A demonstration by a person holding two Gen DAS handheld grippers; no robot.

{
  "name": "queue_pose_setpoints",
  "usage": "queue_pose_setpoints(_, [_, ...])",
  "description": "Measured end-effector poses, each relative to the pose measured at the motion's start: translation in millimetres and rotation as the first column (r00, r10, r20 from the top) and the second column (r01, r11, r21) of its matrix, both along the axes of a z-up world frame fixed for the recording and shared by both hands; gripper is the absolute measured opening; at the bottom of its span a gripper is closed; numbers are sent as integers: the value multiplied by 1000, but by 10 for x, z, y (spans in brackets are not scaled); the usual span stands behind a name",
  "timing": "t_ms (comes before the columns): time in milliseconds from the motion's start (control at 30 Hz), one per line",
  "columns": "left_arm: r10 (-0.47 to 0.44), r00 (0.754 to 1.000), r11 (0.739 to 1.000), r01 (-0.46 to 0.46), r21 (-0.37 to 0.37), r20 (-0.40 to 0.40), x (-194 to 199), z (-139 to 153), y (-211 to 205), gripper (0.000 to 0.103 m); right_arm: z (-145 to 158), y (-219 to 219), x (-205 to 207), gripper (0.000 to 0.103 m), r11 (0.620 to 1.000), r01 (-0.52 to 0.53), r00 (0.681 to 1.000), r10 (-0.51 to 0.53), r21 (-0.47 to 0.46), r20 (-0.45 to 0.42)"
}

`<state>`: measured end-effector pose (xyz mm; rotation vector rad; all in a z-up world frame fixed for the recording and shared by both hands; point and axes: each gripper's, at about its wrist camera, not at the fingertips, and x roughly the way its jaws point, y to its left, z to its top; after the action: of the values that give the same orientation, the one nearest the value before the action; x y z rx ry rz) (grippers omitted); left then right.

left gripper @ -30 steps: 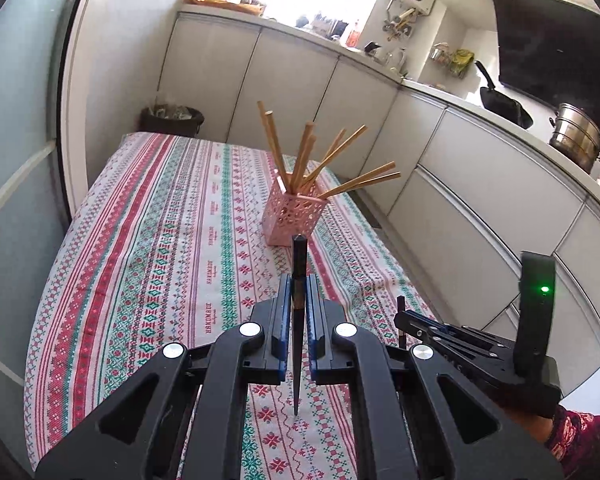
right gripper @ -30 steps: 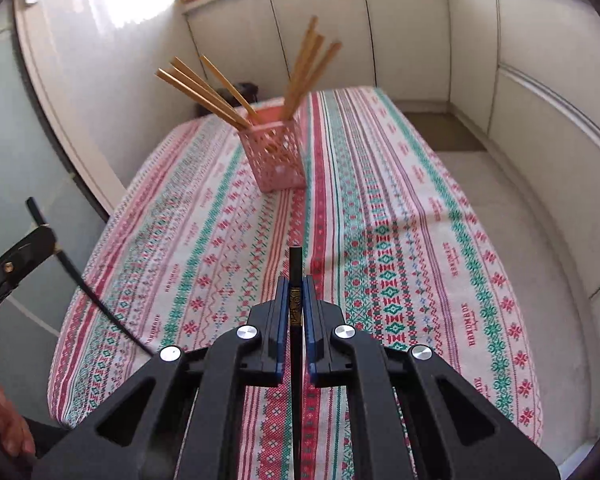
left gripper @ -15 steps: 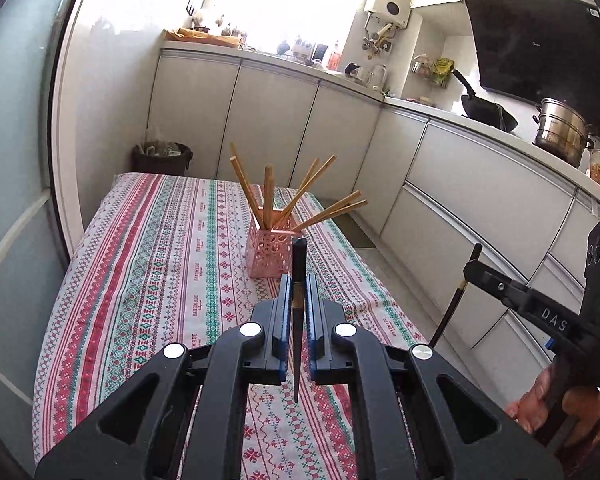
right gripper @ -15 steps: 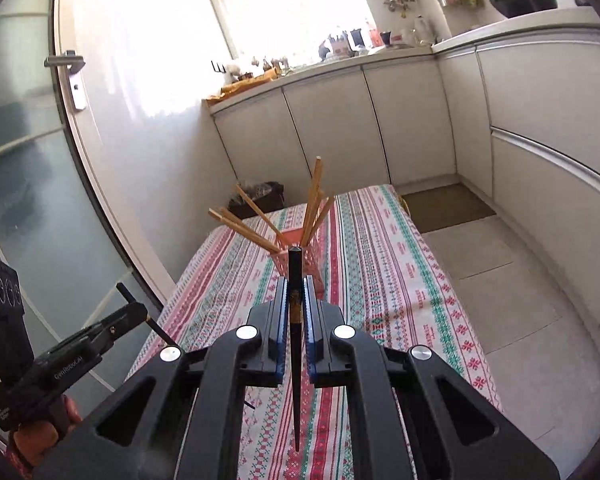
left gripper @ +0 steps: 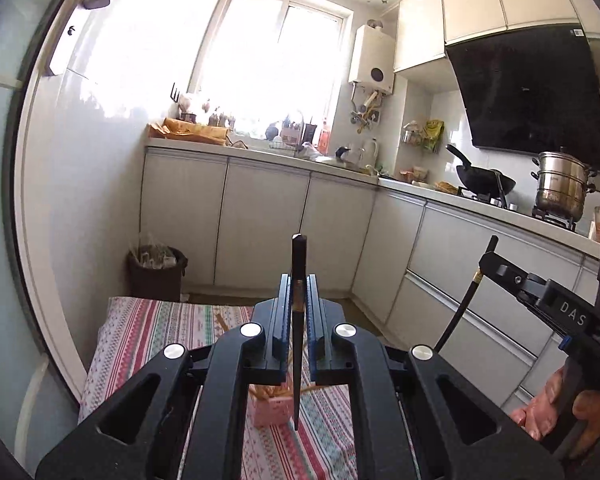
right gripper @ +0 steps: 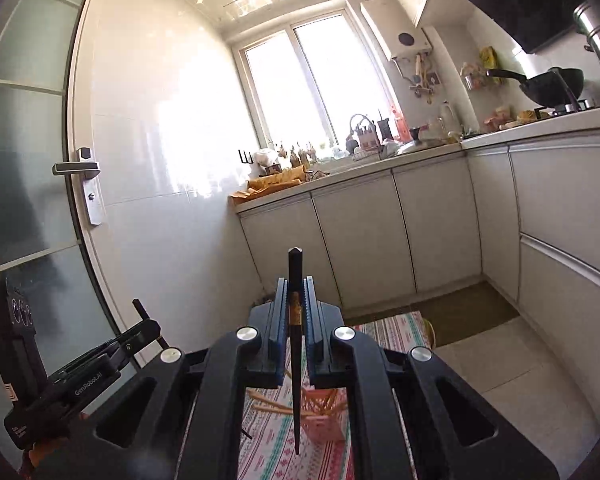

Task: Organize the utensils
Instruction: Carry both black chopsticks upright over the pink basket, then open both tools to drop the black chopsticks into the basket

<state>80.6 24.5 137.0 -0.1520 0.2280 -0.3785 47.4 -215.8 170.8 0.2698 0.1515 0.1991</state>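
My left gripper (left gripper: 298, 300) is shut on a black chopstick (left gripper: 298, 264) that stands upright between its pads. My right gripper (right gripper: 295, 304) is shut on a second black chopstick (right gripper: 295, 276), also upright. Both are raised and level, high above the table. A pink mesh holder (left gripper: 271, 410) with several wooden chopsticks stands on the striped tablecloth (left gripper: 148, 328), seen below and behind my left fingers. It also shows under my right fingers in the right wrist view (right gripper: 324, 416). The right gripper (left gripper: 540, 292) appears at the right of the left wrist view, and the left gripper (right gripper: 96, 368) at the left of the right wrist view.
White kitchen cabinets (left gripper: 260, 224) run along the back and right walls. A wok (left gripper: 486, 184) and steel pot (left gripper: 560, 192) sit on the stove. A dark bin (left gripper: 156, 272) stands beyond the table's far end. A glass door (right gripper: 24, 200) is at the left.
Both grippers have tilted up and risen, so the views swing from the table to the window and cabinets. The holder dropped to the bottom of both views. Each still grips its black chopstick.
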Motion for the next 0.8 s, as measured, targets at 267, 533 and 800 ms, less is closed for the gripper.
queue_pose_setpoints(267, [50,999,998,-49,39,-21,856,-297,-315,7,-241,23,797,7,999,38,999,-38,-5,1])
queue_pose_setpoints(533, [52,995,998,-53,-19,-81,1047,-615,-231,27,-763,127,1212,7,999,44,998,-44,-3,-55])
queue_pose_setpoints(800, [115,993,988,-115,-106,-4,704,-334,194,49,-808,316,1312,7,997,68,997,-69,-28,-39])
